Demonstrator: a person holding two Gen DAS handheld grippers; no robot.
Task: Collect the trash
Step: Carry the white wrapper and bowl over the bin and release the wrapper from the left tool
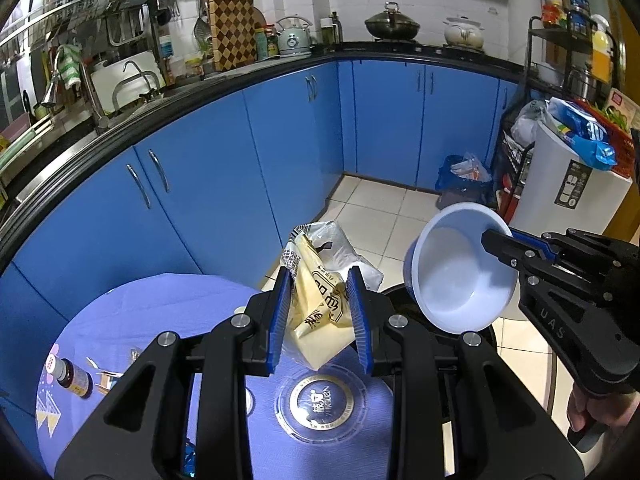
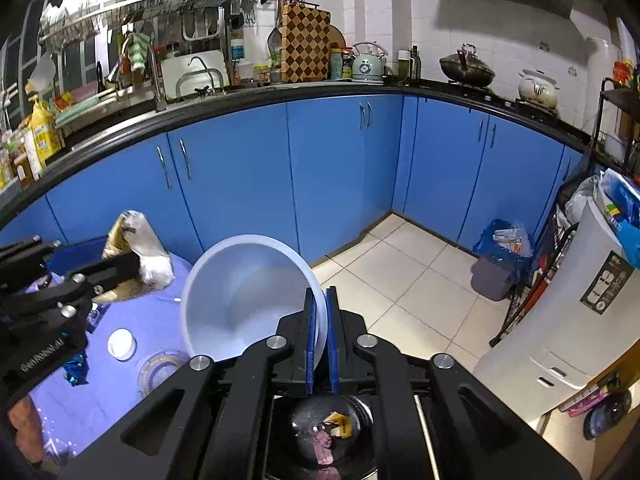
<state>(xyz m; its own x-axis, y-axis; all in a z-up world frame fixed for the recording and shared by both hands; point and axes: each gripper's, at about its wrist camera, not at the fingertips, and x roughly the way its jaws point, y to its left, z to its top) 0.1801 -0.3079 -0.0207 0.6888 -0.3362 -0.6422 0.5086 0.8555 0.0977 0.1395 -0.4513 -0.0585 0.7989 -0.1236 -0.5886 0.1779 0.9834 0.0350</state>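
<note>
Below my right gripper (image 2: 320, 336): bin (image 2: 332, 436), dark, scraps inside.
Right grip: pinching white bowl (image 2: 244, 296) by its rim, tilted.
Left gripper (image 1: 320, 312): clamped on yellow wrapper (image 1: 316, 300), upright, beside the bowl.
Nearer hand: right, directly above bin.

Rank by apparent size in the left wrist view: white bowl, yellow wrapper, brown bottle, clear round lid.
1. white bowl, though it sits near the camera, which inflates it.
2. yellow wrapper and clear round lid look about alike; the gripper hides part of each, so no ranking.
3. brown bottle, clearly smallest.
</note>
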